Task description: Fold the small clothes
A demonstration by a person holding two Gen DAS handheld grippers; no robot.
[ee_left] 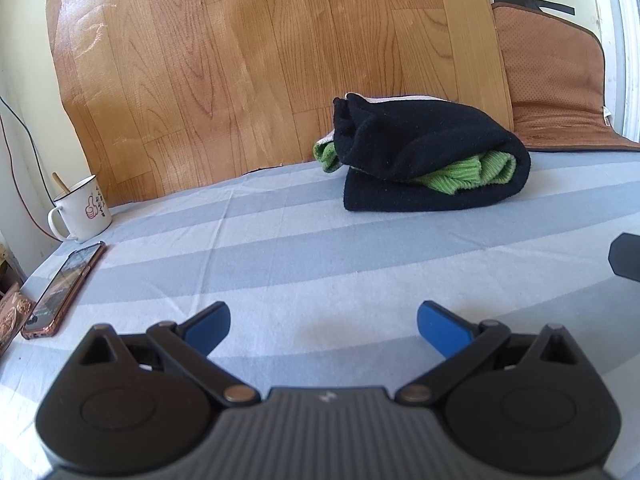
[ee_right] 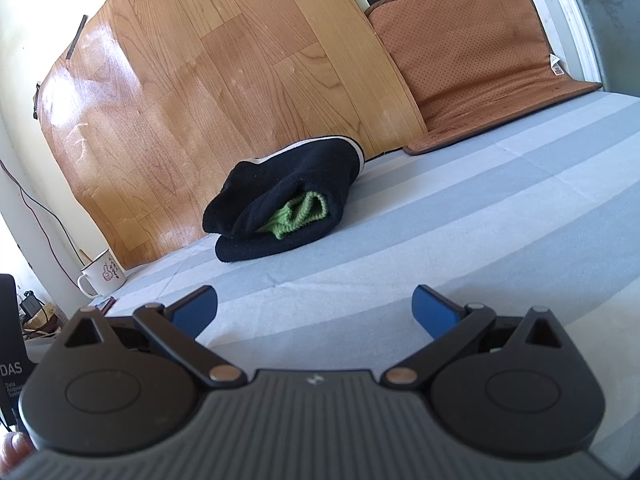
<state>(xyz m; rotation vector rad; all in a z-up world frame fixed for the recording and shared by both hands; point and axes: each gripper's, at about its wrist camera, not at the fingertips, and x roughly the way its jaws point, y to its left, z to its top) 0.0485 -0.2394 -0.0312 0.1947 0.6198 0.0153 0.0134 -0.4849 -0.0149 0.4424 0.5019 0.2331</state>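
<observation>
Fingers on both your grippers stand wide apart and empty: the left gripper [ee_left: 324, 328] and the right gripper [ee_right: 314, 312] each hover low over the striped bed sheet [ee_left: 280, 248], touching no cloth. Your work looks nearly done. The black garment [ee_left: 432, 156] already lies folded into a thick bundle at the bed's far edge, against the wood-pattern panel [ee_left: 260, 60], with green knit [ee_left: 464, 178] peeking from its open fold. It sits well ahead of both pairs of fingers. What may remain, at most, is tucking in that green edge.
</observation>
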